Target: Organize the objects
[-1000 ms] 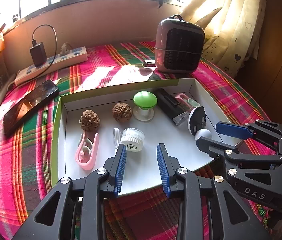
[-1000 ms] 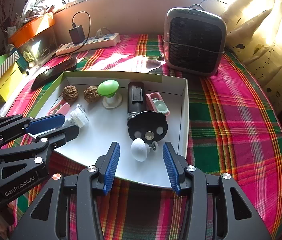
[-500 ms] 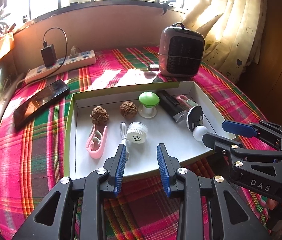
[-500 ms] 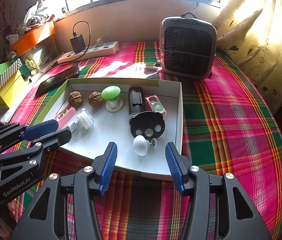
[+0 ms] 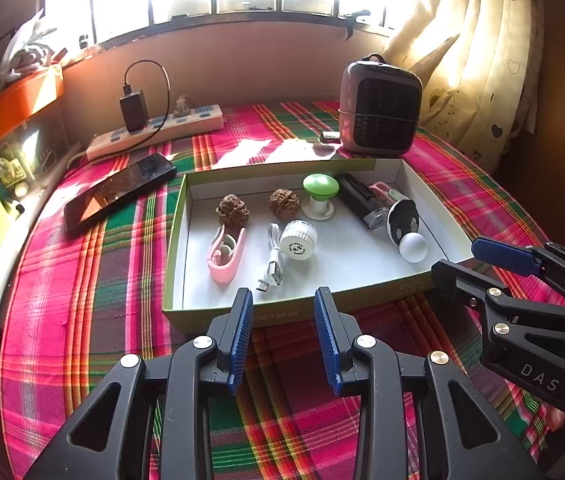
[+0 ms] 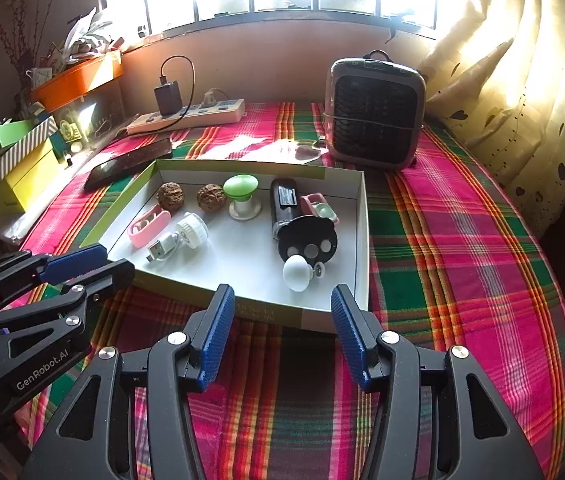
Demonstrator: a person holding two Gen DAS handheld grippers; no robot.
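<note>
A shallow white box (image 5: 186, 264) (image 6: 360, 240) lies on the plaid cloth. It holds two walnuts (image 5: 233, 210) (image 6: 170, 196), a pink clip (image 5: 226, 256), a white round cap with a USB cable (image 5: 297, 240) (image 6: 192, 230), a green-topped knob (image 5: 319, 188) (image 6: 241, 188), a black device (image 5: 356, 196) (image 6: 284, 204), a black disc with a white ball (image 5: 412, 246) (image 6: 298, 268). My left gripper (image 5: 284, 320) is open and empty before the box's near edge. My right gripper (image 6: 282, 320) is open and empty, also short of the box.
A small heater (image 5: 380, 112) (image 6: 374, 116) stands behind the box. A phone (image 5: 118, 190) and a power strip (image 5: 154, 134) with a charger lie at the back left. Yellow and striped boxes (image 6: 14, 164) sit at the left edge. A curtain hangs at right.
Both grippers have pulled back from over the box toward the near side of the table, still open and empty. Objects in the box have not moved.
</note>
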